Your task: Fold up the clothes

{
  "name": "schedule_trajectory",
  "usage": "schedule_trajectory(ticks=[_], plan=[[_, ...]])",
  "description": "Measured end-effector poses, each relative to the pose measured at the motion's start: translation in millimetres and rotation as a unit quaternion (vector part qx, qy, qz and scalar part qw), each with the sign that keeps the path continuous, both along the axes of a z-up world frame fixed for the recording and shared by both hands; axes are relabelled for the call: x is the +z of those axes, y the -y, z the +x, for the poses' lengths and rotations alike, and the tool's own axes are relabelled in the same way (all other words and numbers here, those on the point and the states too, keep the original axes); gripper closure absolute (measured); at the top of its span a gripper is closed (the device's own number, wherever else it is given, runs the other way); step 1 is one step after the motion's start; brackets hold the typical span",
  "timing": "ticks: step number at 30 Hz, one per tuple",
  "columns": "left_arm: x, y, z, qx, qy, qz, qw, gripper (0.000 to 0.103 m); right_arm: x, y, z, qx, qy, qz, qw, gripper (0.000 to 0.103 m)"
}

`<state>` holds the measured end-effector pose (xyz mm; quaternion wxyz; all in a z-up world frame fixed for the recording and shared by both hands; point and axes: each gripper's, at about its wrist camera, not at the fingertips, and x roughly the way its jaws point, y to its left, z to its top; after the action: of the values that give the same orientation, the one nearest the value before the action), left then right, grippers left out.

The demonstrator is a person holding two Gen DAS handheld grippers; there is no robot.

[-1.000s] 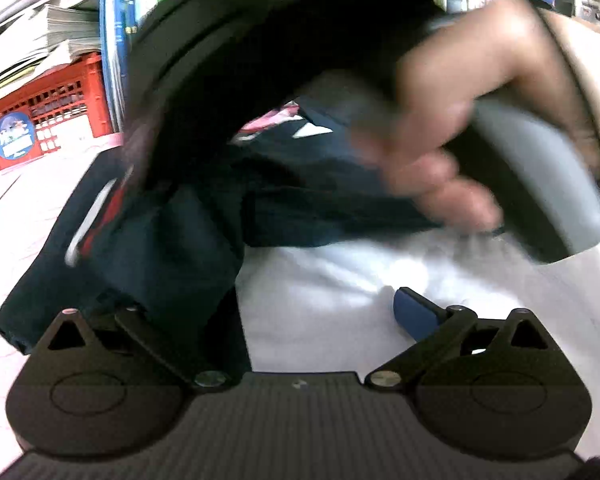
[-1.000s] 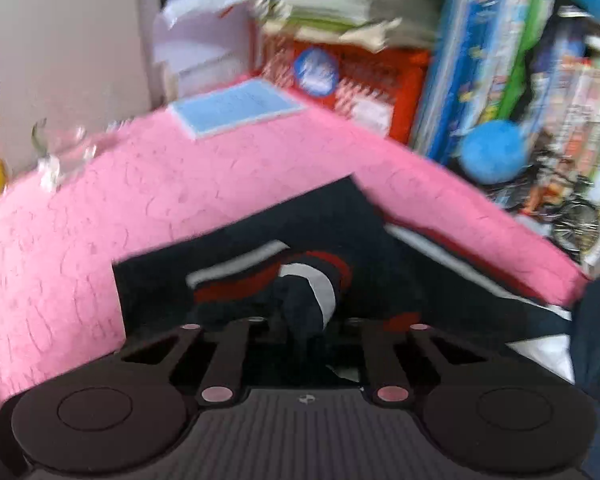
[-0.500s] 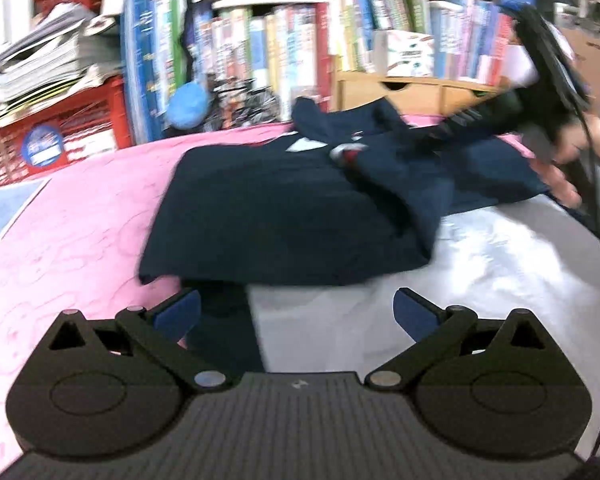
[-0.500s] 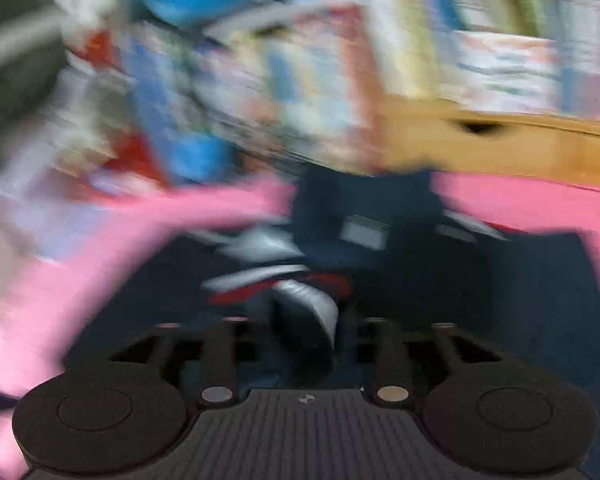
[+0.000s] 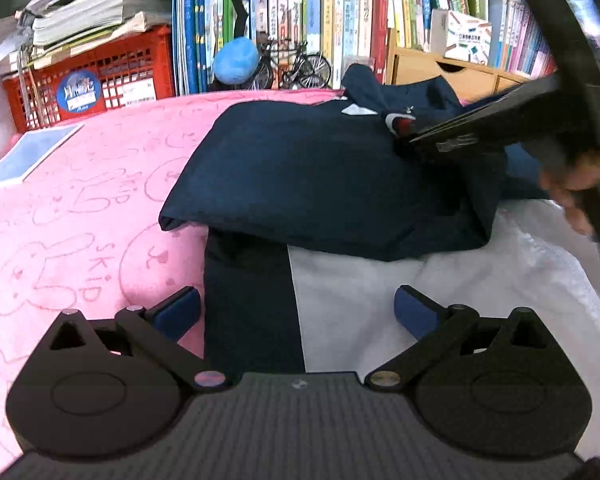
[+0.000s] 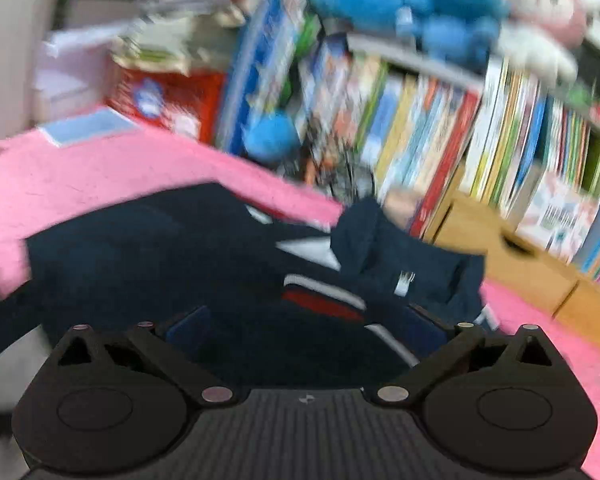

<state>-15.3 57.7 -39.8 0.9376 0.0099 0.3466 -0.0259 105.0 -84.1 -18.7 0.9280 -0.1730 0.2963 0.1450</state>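
A navy garment (image 5: 320, 176) lies folded over on the pink blanket (image 5: 80, 200), its white panel (image 5: 420, 300) showing at the near side. My left gripper (image 5: 296, 312) hovers open over the near edge, a navy strip between its blue pads (image 5: 176, 312), touching neither. In the left wrist view, my right gripper (image 5: 412, 136), held by a hand (image 5: 576, 188), reaches in from the right to the red-and-white striped cuff (image 5: 398, 122). The blurred right wrist view shows the right gripper (image 6: 304, 332) open, the striped cuff (image 6: 320, 300) lying loose between its fingers.
A bookshelf (image 5: 320, 20) with books, a model bicycle (image 5: 296, 64) and a blue ball (image 5: 236, 56) runs along the back. A red crate (image 5: 88, 80) stacked with papers stands back left. A blue pad (image 5: 28, 152) lies on the blanket. Wooden drawers (image 6: 520, 264) are back right.
The right gripper carried the striped sleeve across the garment to the right, then opened and let it go. The cloth draped over my left gripper's left finger is gone.
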Motion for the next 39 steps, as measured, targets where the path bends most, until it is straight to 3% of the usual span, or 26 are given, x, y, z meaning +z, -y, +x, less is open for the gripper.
schedule_trajectory(ticks=[1,4,5,7,9,11,12,13,16,18,22,23,26,27,29,32,33,35,39], plan=[[-0.1,-0.6,-1.4,0.0,0.003,-0.001,1.0,0.0,-4.0,5.8,9.4,-0.015,-0.019,0.012,1.0,0.086],[0.3,-1.1,-2.1,0.0,0.005,0.0,1.0,0.0,13.3,45.3,-6.1,-0.077,0.039,0.057,0.995,0.085],[0.5,-0.8,-1.9,0.0,0.005,0.0,1.0,0.0,19.5,61.8,-16.7,-0.095,0.078,0.055,0.991,0.085],[0.9,-0.3,-1.5,0.0,0.005,0.0,1.0,0.0,30.0,98.4,-39.7,-0.132,0.153,0.052,0.978,0.083],[1.0,0.1,-1.3,0.0,0.006,0.001,1.0,0.0,32.2,138.1,-59.6,-0.182,0.173,0.049,0.967,0.076],[1.3,0.4,-1.1,0.0,0.006,0.001,1.0,0.0,19.3,167.0,-67.4,-0.212,0.116,0.057,0.969,0.058],[1.5,0.5,-0.9,0.001,0.006,0.001,1.0,0.0,12.4,181.2,-70.9,-0.226,0.085,0.061,0.969,0.034],[1.9,0.3,-0.7,0.001,0.005,0.001,1.0,0.0,5.5,195.3,-74.5,-0.239,0.055,0.065,0.967,0.02],[4.9,-0.4,1.4,0.002,-0.001,0.003,1.0,0.0,-15.0,237.8,-85.1,-0.278,-0.038,0.077,0.957,0.013],[12.5,-0.1,8.2,0.009,-0.011,0.017,0.9998,0.0,-16.3,250.1,-94.6,-0.288,-0.039,0.104,0.951,0.007],[43.3,7.5,22.0,0.023,0.033,0.066,0.9971,0.0,-4.2,257.4,-97.2,-0.28,0.004,0.153,0.948,0.01],[50.4,11.4,26.0,0.019,0.046,0.067,0.9965,0.0,-1.6,254.0,-95.0,-0.267,0.018,0.151,0.952,0.012],[62.3,28.0,47.4,0.002,0.077,0.078,0.994,0.0,-0.8,230.0,-73.7,-0.231,0.034,0.123,0.965,0.036],[59.6,33.4,59.3,0.008,0.073,0.089,0.9933,0.0,-5.1,224.5,-60.0,-0.236,0.02,0.121,0.964,0.05],[49.2,42.6,83.8,0.024,0.061,0.12,0.9906,0.0,-15.0,215.7,-33.3,-0.25,-0.006,0.126,0.96,0.051],[21.6,41.2,110.0,0.054,0.036,0.182,0.9811,0.0,-23.4,203.6,-10.1,-0.232,0.008,0.091,0.969,0.051],[14.2,35.9,113.0,0.056,0.031,0.185,0.9805,0.0,-26.0,199.5,-4.0,-0.216,0.016,0.076,0.973,0.051],[8.1,17.1,110.9,0.064,0.033,0.152,0.9858,0.0,-31.4,204.5,13.6,-0.176,-0.004,0.086,0.981,0.049],[16.4,-6.4,102.4,0.104,0.012,0.134,0.9854,0.0,-24.0,227.6,30.2,-0.162,-0.045,0.152,0.974,0.04]])
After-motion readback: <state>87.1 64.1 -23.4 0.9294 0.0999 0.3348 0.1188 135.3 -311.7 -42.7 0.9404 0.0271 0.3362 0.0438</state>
